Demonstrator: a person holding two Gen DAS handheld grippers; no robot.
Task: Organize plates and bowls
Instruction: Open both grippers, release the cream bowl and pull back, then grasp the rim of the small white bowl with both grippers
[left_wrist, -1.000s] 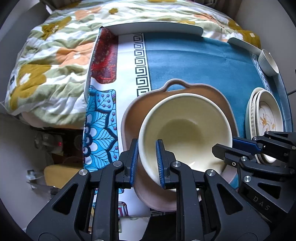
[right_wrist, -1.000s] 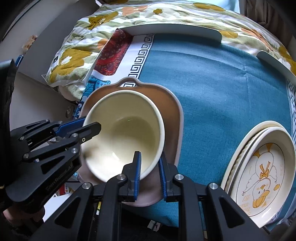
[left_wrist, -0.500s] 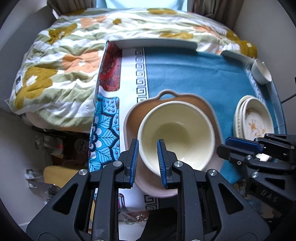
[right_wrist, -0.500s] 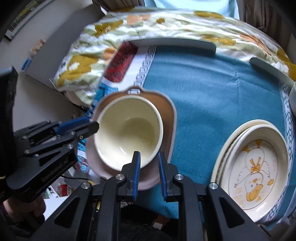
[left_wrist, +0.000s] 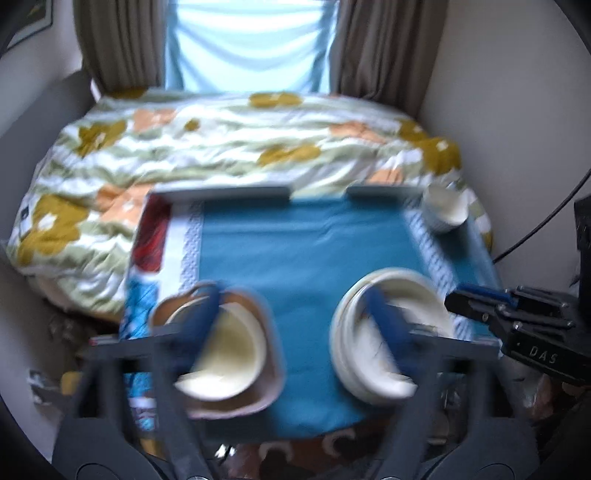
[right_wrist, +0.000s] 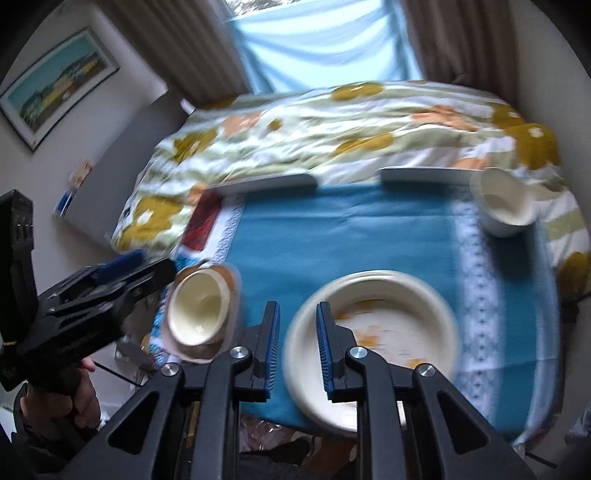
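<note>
A cream bowl (left_wrist: 225, 360) sits inside a brown handled dish (left_wrist: 271, 365) at the near left of the blue tablecloth (left_wrist: 303, 251). A stack of cream plates (left_wrist: 391, 332) lies at the near right. My left gripper (left_wrist: 291, 325) is blurred, wide open and empty above the near edge. My right gripper (right_wrist: 293, 341) is open and empty; it hangs over the left rim of the plate stack (right_wrist: 373, 343), with the bowl (right_wrist: 197, 310) to its left. A small cream bowl (right_wrist: 504, 206) stands at the far right corner.
A floral quilt (left_wrist: 229, 147) covers the bed behind the table. Two grey trays (right_wrist: 266, 182) lean along the table's far edge. Curtains and a window are at the back. A cable (left_wrist: 535, 225) runs down the right wall.
Both grippers have pulled back and up from the bowl in the brown dish. The left gripper has opened wide. The right gripper has opened a little and shifted right toward the plate stack.
</note>
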